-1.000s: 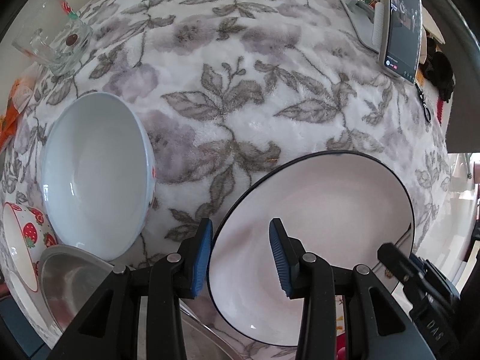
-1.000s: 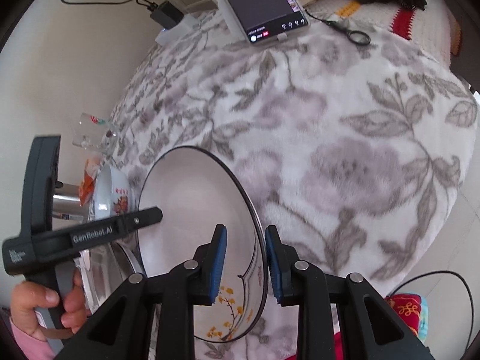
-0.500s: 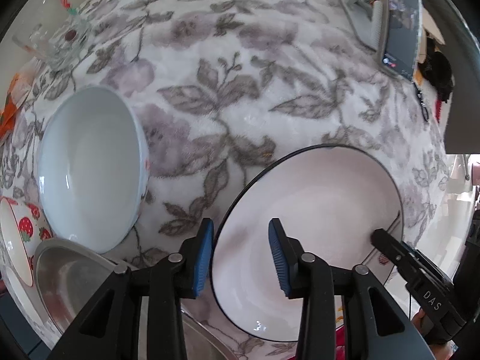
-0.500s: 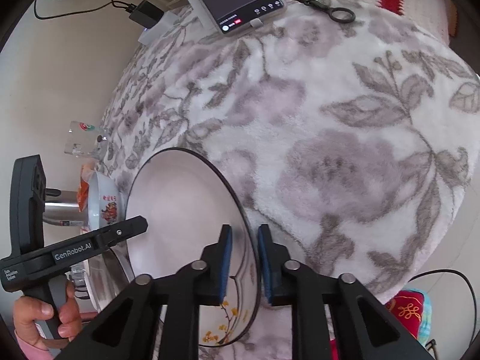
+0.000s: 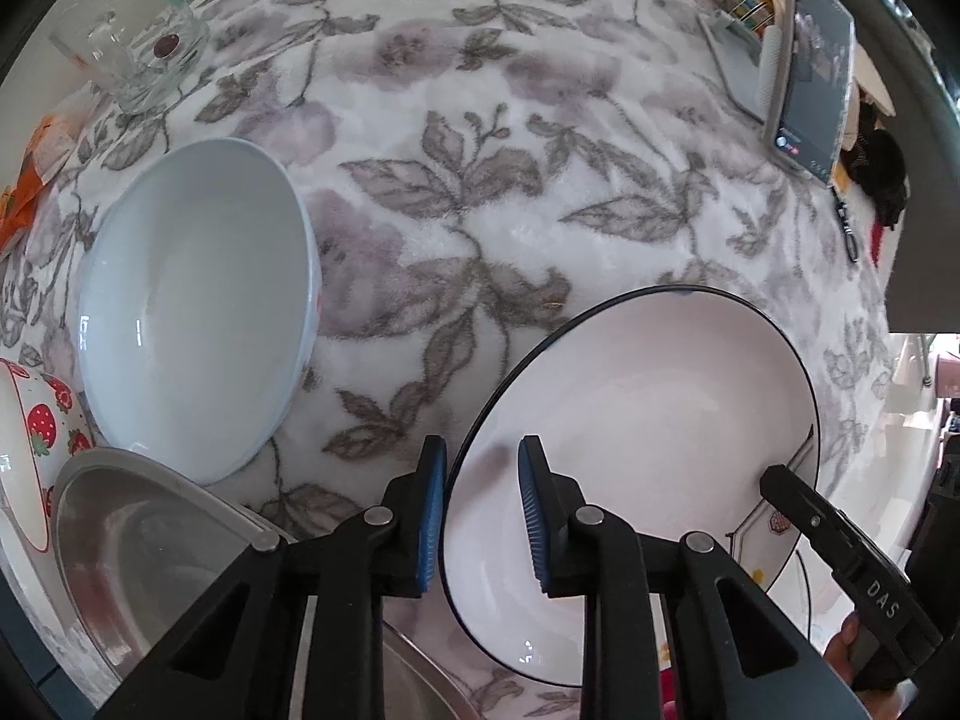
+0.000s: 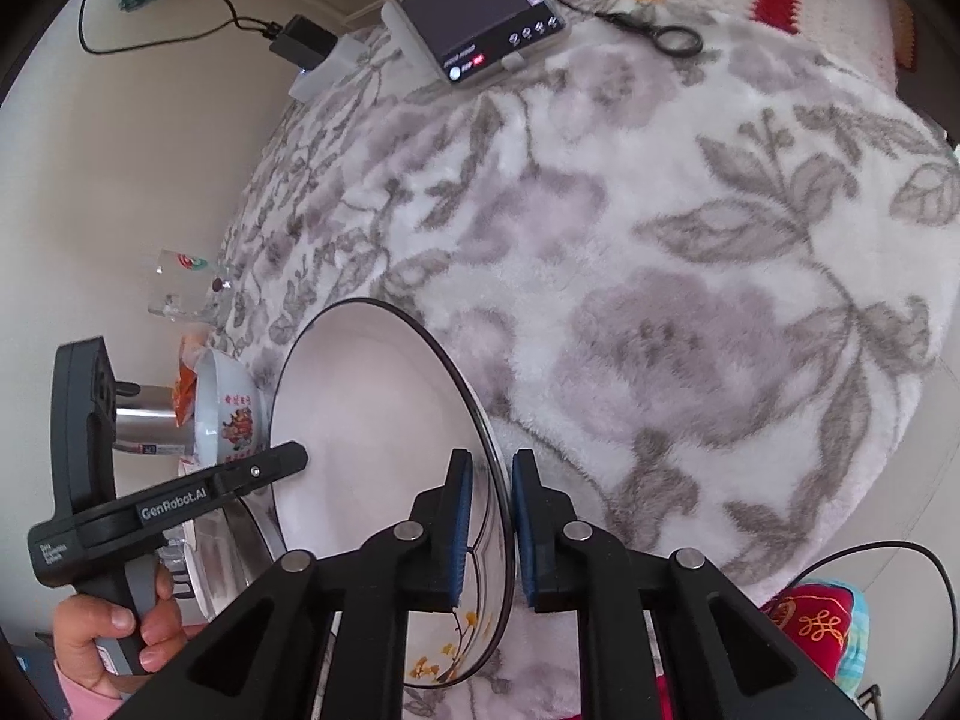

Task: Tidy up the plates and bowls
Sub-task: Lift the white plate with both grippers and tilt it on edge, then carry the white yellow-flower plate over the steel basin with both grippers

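Left gripper (image 5: pixel 481 450), lower centre of its view: the fingers straddle the left rim of the black-rimmed plate (image 5: pixel 630 420). They have just been closing with that rim between them, and both blue pads appear to bear on it.

Right gripper (image 6: pixel 492 459), lower centre of its view: the fingers are closed on the opposite rim, one pad on either side of the black edge, beside the yellow flower motif (image 6: pixel 444 660).

The plate sits in the lower right of the left view, over the floral blanket (image 5: pixel 480 120). Whether it rests on the blanket or is just clear of it cannot be told.

Orientation: the plate is round, so it has no long axis. Its hollow faces upward, and the line between the two grips runs across its width.

Judgement: the step in hand is a two-sided pick-up for stacking. The rim is thin and glazed, so both ends should rise together and level, with no twist between the hands.

Further out, at the left of the left view: a steel bowl (image 5: pixel 138 552), a strawberry bowl (image 5: pixel 24 420) and a white bowl (image 5: pixel 192 312). The plate should clear them on the way.

Farthest: a glass mug (image 5: pixel 132 54) at upper left and a phone (image 5: pixel 810 72) at upper right.
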Tool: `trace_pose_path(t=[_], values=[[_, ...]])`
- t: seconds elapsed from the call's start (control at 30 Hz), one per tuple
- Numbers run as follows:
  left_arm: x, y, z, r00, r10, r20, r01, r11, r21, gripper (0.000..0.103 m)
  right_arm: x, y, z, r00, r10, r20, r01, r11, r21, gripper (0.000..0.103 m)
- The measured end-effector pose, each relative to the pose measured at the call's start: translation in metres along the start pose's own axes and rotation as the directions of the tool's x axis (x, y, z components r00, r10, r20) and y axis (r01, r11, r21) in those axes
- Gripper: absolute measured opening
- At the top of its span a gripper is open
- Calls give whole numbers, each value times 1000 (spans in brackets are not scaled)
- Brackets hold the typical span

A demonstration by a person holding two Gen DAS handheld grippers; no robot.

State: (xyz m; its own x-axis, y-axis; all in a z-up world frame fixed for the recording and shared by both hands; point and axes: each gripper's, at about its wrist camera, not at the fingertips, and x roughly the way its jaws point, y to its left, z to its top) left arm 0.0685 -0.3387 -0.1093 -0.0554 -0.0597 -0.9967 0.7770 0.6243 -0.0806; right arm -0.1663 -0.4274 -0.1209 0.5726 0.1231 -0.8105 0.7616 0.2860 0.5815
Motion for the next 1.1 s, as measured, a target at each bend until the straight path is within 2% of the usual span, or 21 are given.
trace_pose_path(t=[0.3,0.37,0.43,0.57,0.8,1.1], values=[[-37,4,-7,996,-50,78,50,999,-3,25,-19,4,5,998,41,41,-41,999,-1,15],[-47,7,-7,994,-59,94,60,998,-7,25,-22,9,5,998,28,50,-27,999,-19,15],[-53,9,-9,993,-53,105,54,999,-7,25,-21,13,4,999,14,50,-13,1000,-27,15],[-57,8,-9,992,-53,116,55,998,-18,25,-20,12,4,998,38,40,-38,999,-11,15],[-78,12,-11,985,-61,159,66,997,-25,25,-36,30,2,996,51,75,-47,998,-50,15],[-115,38,-33,969,-75,236,94,993,-73,25,-43,63,-11,995,76,57,-70,992,-109,15]])
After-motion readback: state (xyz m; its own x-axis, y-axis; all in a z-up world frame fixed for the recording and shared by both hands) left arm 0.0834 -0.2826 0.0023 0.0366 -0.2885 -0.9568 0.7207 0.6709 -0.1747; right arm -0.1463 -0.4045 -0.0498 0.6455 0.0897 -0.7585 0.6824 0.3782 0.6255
